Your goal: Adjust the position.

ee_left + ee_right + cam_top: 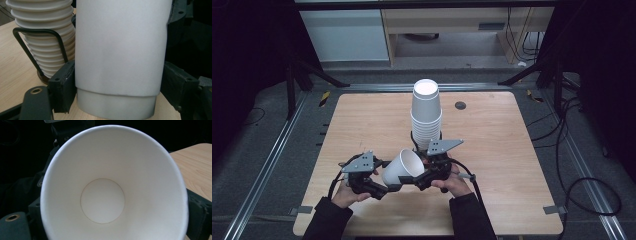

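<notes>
Cup lies tilted, clamped between left claw and right claw.

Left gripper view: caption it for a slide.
Left gripper's fingers clamp a white paper cup near its base, beside the stack of cups in its wire holder.

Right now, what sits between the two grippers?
A single white paper cup, tipped on its side, spans the gap between the left gripper and right gripper, clearest in the high view.

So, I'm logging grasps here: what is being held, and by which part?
A single white paper cup, tipped on its side. The left gripper clamps its side wall near the base; whether the right gripper also grips it cannot be told.
</notes>
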The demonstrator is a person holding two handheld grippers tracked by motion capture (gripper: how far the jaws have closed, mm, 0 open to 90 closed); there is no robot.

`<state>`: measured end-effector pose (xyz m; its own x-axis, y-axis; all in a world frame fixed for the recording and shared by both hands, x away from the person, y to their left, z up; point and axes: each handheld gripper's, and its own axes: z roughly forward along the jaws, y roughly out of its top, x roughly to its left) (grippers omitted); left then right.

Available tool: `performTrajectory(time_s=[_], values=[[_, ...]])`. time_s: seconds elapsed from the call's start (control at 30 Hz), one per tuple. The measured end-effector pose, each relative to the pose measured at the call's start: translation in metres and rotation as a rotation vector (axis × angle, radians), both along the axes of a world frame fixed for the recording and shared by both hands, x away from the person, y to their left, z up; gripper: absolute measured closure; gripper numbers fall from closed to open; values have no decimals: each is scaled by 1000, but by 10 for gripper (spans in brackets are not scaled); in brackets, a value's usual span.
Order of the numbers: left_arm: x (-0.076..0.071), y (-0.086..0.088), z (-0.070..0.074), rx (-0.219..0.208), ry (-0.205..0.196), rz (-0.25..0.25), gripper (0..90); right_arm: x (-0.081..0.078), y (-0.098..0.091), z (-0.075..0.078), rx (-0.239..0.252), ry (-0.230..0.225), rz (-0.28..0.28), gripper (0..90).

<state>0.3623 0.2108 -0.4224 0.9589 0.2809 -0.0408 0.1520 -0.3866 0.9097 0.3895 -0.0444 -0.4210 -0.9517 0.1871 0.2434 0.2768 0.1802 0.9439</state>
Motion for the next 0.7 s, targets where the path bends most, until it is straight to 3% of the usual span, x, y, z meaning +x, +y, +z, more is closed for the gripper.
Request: performTrajectory(time_s=[0.4,0.7], values=[[-1,0,2,0,-11,14,206,0,0,4,-8,-17,-6,91],[4,9,3,39,-1,56,151,4,-3,22,-113,-83,-23,89]])
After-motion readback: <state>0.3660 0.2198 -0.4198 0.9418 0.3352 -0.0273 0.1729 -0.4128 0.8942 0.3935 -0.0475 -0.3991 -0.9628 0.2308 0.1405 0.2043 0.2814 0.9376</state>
